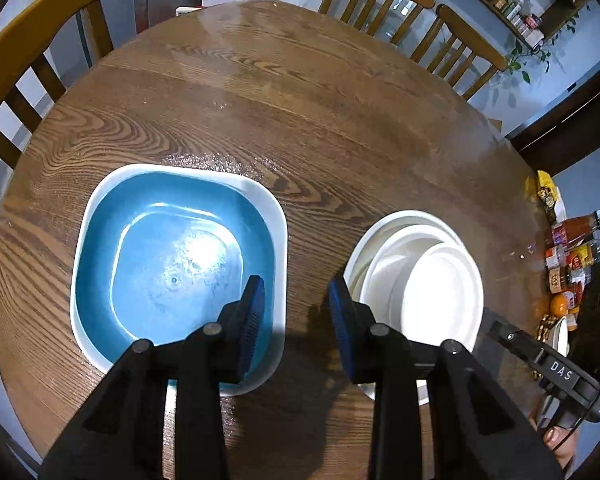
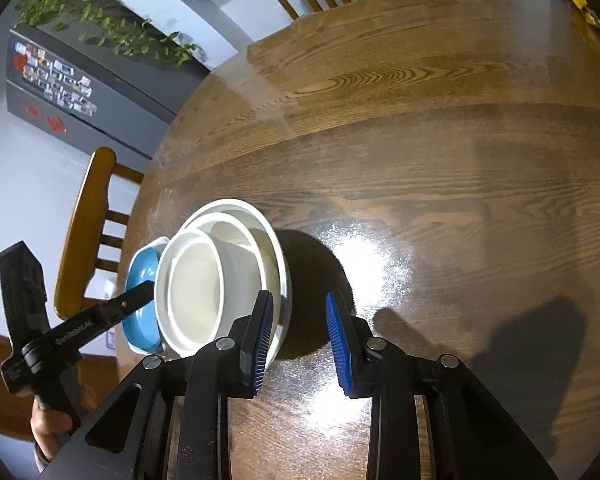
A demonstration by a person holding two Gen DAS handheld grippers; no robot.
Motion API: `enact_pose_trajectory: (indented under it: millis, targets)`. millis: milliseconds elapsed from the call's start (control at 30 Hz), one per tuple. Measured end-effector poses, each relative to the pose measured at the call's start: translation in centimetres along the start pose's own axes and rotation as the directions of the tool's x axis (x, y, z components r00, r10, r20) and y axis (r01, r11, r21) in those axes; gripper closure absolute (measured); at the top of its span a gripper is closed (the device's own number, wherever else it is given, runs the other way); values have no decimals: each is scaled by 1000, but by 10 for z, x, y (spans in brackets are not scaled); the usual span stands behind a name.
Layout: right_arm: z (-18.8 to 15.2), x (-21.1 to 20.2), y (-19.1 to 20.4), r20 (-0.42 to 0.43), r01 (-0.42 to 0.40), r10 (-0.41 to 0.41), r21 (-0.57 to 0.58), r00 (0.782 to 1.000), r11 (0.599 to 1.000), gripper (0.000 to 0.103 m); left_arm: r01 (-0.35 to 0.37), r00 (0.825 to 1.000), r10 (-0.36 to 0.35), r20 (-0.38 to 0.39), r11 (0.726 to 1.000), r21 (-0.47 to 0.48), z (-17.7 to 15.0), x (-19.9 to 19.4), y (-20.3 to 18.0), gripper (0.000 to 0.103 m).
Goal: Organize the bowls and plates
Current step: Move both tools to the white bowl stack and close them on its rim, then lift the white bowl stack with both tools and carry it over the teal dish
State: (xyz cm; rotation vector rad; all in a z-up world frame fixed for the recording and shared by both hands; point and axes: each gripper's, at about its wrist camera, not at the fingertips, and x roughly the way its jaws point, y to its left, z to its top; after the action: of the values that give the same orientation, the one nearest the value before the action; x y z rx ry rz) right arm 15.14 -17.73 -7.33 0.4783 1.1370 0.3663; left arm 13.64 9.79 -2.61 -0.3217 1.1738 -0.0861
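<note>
The blue dish [image 1: 168, 264] is sitting on the wooden surface [image 1: 300, 120], nested in a white square dish [image 1: 278, 216]. Just beside it, to its right, a stack of white bowls [image 1: 420, 280] is resting. The left hand-held gripper [image 1: 296, 304] is hovering between the two, jaws spread and empty. The right hand-held gripper [image 2: 300, 340] is hanging beside the bowls [image 2: 220, 276], also spread and empty.

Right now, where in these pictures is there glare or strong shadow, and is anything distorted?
Left wrist view: glare on the blue square dish; the white bowls look overexposed. Right wrist view: a bright reflection on the table and a dark shadow beside the bowls. Both views: fisheye bending curves the table edge and chairs.
</note>
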Motion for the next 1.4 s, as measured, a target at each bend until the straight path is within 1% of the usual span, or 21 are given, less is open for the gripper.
enact_pose_trajectory:
  millis: [133, 267, 400, 533, 667, 767, 833, 867, 900, 933, 1000, 1100, 1200, 1400]
  targets:
    - [0, 1, 2, -7, -17, 17, 4, 1000, 1000, 72, 14, 1000, -14, -16, 1000, 18, -2, 0, -7, 72]
    - [0, 2, 0, -13, -16, 17, 15, 1000, 1000, 72, -1, 1000, 2, -22, 999, 34, -4, 5, -13, 72]
    - [0, 1, -2, -13, 2, -2, 19, 1000, 1000, 72, -19, 1000, 20, -20, 998, 52, -5, 7, -16, 72]
    - [1, 6, 1, -30, 33, -33, 11, 999, 999, 72, -48, 998, 52, -47, 996, 78, -6, 17, -20, 72]
    - [2, 9, 6, -28, 75, -75, -12, 997, 997, 72, -55, 997, 60, -55, 994, 89, -6, 24, -23, 73]
    - [3, 15, 9, -35, 91, -92, -27, 995, 995, 72, -60, 997, 65, -52, 994, 93, -5, 24, -24, 73]
    - [4, 19, 12, -40, 93, -94, -31, 995, 995, 73, -50, 997, 55, -54, 994, 97, -3, 26, -26, 82]
    - [4, 21, 12, -44, 94, -95, -33, 994, 995, 73, -51, 997, 57, -54, 993, 103, -3, 26, -27, 84]
    - [4, 23, 12, -48, 92, -93, -33, 994, 995, 75, -54, 997, 60, -52, 992, 111, -3, 26, -29, 87]
    - [4, 23, 14, -46, 85, -87, -34, 995, 996, 79, -57, 997, 64, -49, 991, 123, -3, 26, -32, 91]
    - [5, 23, 16, -46, 77, -79, -43, 996, 996, 83, -59, 997, 66, -49, 990, 129, -3, 27, -34, 94]
    - [4, 24, 16, -46, 49, -51, -40, 998, 998, 89, -55, 997, 61, -49, 991, 124, -1, 28, -32, 96]
    - [3, 24, 16, -43, 39, -41, -42, 998, 998, 92, -54, 997, 60, -44, 989, 135, -3, 27, -35, 103]
    - [3, 23, 15, -36, 37, -38, -38, 999, 999, 92, -69, 997, 73, -23, 988, 141, -6, 27, -40, 103]
